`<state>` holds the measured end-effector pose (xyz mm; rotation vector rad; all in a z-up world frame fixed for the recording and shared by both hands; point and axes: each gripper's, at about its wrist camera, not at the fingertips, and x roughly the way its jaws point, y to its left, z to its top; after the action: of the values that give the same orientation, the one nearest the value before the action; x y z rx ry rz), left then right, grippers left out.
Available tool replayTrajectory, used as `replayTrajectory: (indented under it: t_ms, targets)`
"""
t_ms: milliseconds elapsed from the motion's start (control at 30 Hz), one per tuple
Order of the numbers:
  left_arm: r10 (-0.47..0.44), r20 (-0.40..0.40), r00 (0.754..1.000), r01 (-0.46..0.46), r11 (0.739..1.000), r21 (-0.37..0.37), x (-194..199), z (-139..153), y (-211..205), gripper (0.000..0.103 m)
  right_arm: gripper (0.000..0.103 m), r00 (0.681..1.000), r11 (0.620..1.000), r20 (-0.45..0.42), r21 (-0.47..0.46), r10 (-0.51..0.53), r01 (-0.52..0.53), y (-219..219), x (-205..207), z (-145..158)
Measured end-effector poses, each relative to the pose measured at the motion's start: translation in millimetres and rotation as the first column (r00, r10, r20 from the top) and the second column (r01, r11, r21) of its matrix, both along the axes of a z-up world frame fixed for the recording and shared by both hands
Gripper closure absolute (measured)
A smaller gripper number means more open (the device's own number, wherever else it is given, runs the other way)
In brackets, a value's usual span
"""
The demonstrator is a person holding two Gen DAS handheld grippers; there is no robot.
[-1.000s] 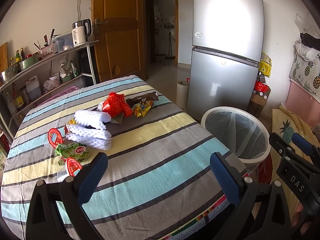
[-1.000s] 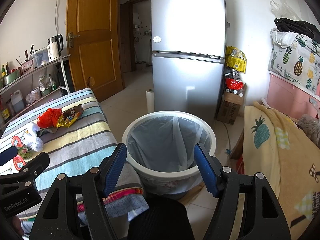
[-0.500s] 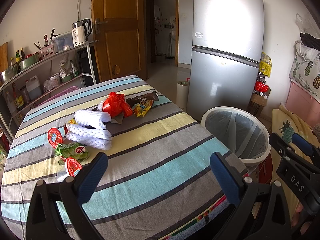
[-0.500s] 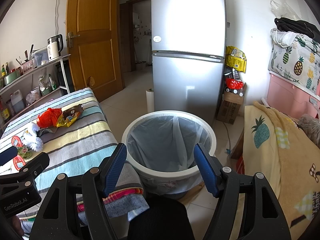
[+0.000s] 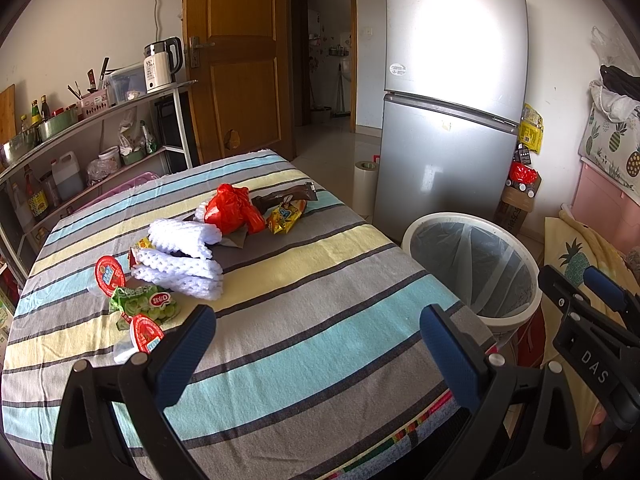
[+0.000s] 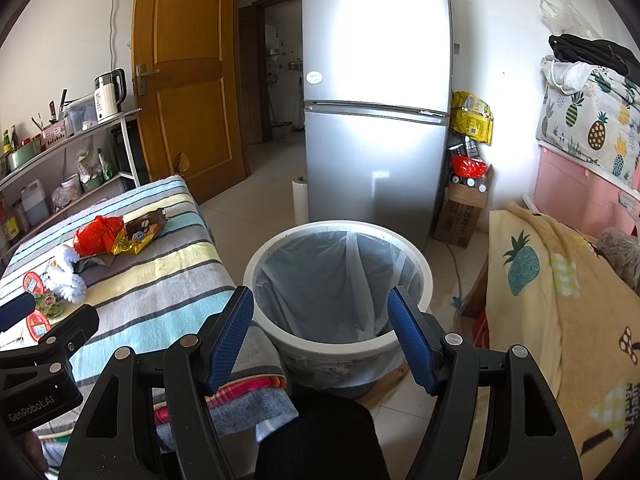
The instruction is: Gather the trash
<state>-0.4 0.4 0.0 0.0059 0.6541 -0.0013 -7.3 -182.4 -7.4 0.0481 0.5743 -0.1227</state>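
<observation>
Currently my left tongs (image 5: 316, 344) are spread wide over the striped surface (image 5: 320, 320), gripping nothing. Right tongs (image 6: 320, 330) also spread, empty, above the lined trash bin (image 6: 416, 252) beside the surface. Trash sits on the surface's far-left part: red bag (image 5: 230, 210), white foam nets (image 5: 180, 256), snack wrappers (image 5: 284, 212), jelly cups (image 5: 109, 275)

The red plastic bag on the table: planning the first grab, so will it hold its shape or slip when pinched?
The red plastic bag looks crumpled and thin, so it will probably collapse and feel light. Its glossy film may slide between pads.
</observation>
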Motion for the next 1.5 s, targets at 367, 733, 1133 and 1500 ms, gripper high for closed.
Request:
replayTrajectory:
  t_ms: [367,733,1133,1500]
  targets:
    - [0.000,0.001,1.000,0.000,1.000,0.000,0.0,0.1,0.0,0.000,0.033,1.000,1.000,-0.001,0.001,-0.002,0.002,-0.3,-0.7,-1.5]
    - [0.007,-0.007,1.000,-0.007,1.000,-0.001,-1.8,1.9,6.8,0.000,0.033,1.000,1.000,0.007,0.009,0.026,-0.026,-0.2,0.5,-3.2]
    - [0.221,-0.034,0.975,-0.222,0.975,-0.027,-19.6,-5.5,91.0,0.000,0.033,0.932,0.931,0.023,0.037,0.362,-0.362,60.2,24.8,-6.3]
    - [0.358,-0.132,0.924,-0.372,0.923,-0.099,-26.3,-29.0,169.4,0.000,0.033,0.840,0.840,-0.045,0.072,0.541,-0.538,122.7,63.9,-19.4]
